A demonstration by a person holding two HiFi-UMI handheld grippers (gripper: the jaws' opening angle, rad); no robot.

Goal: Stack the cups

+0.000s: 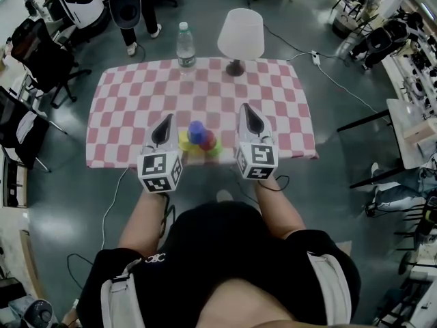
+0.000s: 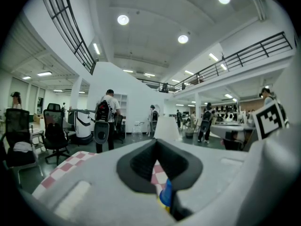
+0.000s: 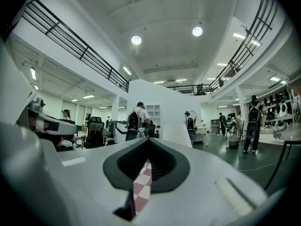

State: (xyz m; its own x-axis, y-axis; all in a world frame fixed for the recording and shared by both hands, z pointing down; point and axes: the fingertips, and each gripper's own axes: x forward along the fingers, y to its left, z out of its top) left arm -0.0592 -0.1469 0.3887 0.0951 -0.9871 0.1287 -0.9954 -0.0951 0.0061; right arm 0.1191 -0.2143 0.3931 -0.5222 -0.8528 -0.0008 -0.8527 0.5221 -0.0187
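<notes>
A tight cluster of small cups sits near the front edge of the red-and-white checked table [image 1: 136, 94]: a blue cup [image 1: 196, 130], a red cup [image 1: 208, 141], a yellow cup [image 1: 185, 141] and a green cup [image 1: 216, 151]. My left gripper [image 1: 164, 120] hovers just left of the cluster with its jaws together and nothing in them. My right gripper [image 1: 248, 109] hovers just right of it, jaws also together and empty. In the left gripper view, a sliver of the blue cup [image 2: 166, 195] shows through the slit of the left gripper [image 2: 157, 142]. The right gripper [image 3: 148, 142] shows only tablecloth in its own view.
A clear water bottle [image 1: 185, 46] and a white table lamp [image 1: 240, 36] stand at the table's far edge. Office chairs [image 1: 41, 63] and a standing person [image 1: 136, 12] are beyond the table on the left. Cables run across the floor.
</notes>
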